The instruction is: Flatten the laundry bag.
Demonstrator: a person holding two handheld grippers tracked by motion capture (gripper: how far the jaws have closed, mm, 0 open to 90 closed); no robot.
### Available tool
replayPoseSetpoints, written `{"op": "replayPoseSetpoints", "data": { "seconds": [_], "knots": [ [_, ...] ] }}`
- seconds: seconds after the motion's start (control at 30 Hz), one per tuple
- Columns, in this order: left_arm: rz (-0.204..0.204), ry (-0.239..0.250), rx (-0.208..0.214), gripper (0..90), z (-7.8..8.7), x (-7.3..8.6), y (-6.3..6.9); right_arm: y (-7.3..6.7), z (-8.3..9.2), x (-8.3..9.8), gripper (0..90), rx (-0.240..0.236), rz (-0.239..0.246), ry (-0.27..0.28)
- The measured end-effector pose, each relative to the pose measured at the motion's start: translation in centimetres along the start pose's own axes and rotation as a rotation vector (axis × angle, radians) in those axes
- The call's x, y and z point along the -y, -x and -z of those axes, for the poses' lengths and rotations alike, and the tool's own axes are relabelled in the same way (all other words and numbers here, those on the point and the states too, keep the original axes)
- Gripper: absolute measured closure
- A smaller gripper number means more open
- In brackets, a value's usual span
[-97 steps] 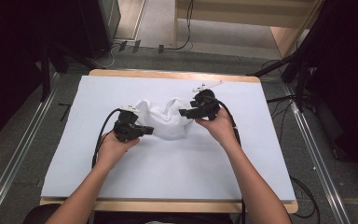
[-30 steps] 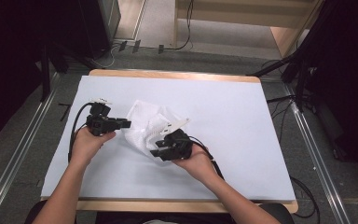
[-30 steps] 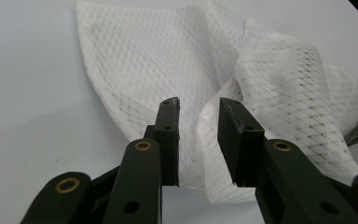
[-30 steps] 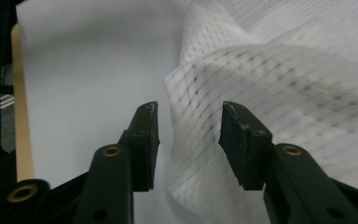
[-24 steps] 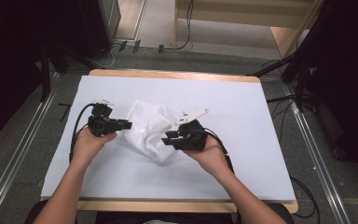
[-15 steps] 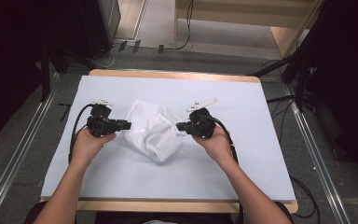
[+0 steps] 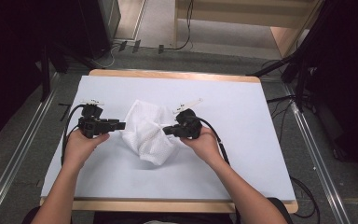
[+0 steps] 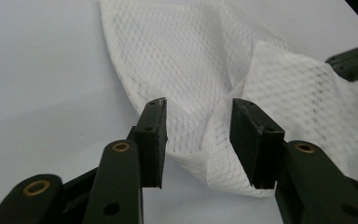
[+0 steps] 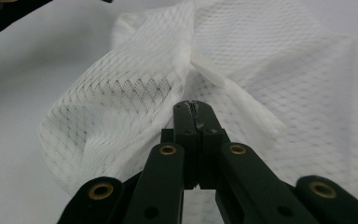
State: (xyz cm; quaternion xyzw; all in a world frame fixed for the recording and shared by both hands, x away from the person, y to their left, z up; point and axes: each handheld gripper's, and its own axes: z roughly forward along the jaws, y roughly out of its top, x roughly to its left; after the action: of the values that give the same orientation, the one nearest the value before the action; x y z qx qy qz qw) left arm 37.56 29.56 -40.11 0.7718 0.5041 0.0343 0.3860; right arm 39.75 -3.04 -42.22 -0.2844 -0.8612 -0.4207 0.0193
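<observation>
A white mesh cloth (image 7: pixel 149 133) lies crumpled near the middle of the counter (image 7: pixel 242 154), which is covered by a white sheet. The cloth sits between the two hands, with one pointed end toward the person and its wider, bunched part toward the far side.

Left hand-held gripper (image 7: pixel 119 125): it lies level above the sheet, pointing at the left edge of the cloth. Its jaws have just been opening and now stand apart. In the left gripper view (image 8: pixel 200 140), a folded edge of the mesh rises between the two pads. The right-hand pad lies against or just beside that fold; the left-hand pad stands clear of it. The pads do not press the cloth.

Right hand-held gripper (image 7: pixel 168 130): it points at the right side of the cloth from the opposite direction. In the right gripper view (image 9: pixel 194 108), the jaws are pressed together with no gap between the pads. A thin bit of white shows in the seam at the tips. Whether this is mesh pinched between the pads cannot be told. The cloth lies directly ahead of and below the tips, with a raised ridge running away from them.

The left hand (image 7: pixel 80 144) and right hand (image 7: pixel 206 144) each grip the body of their tool. A black cable (image 7: pixel 67 128) loops from the left tool across the sheet.
</observation>
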Motion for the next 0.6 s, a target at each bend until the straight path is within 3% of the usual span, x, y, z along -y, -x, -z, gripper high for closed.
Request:
{"op": "replayPoseSetpoints", "data": {
  "seconds": [0.23, 0.27, 0.37, 0.6],
  "knots": [
    [0.005, 0.000, -0.017, 54.5, 0.1, 0.0, -0.3, -2.3, -0.4, 0.3, 90.0, -0.059, 0.041, -0.013],
    [0.008, -0.005, -0.027, 52.9, 0.0, 0.0, -0.5, -3.3, -0.3, 0.4, 90.0, -0.075, 0.057, -0.011],
    [0.014, -0.010, -0.030, 50.6, -0.2, 0.0, -0.8, -4.4, -0.4, 0.8, 90.0, -0.103, 0.067, -0.010],
    [0.024, -0.013, -0.028, 49.3, -0.6, -0.1, -1.3, -6.1, -0.5, 1.8, 90.0, -0.130, 0.093, -0.028]
  ]
}}
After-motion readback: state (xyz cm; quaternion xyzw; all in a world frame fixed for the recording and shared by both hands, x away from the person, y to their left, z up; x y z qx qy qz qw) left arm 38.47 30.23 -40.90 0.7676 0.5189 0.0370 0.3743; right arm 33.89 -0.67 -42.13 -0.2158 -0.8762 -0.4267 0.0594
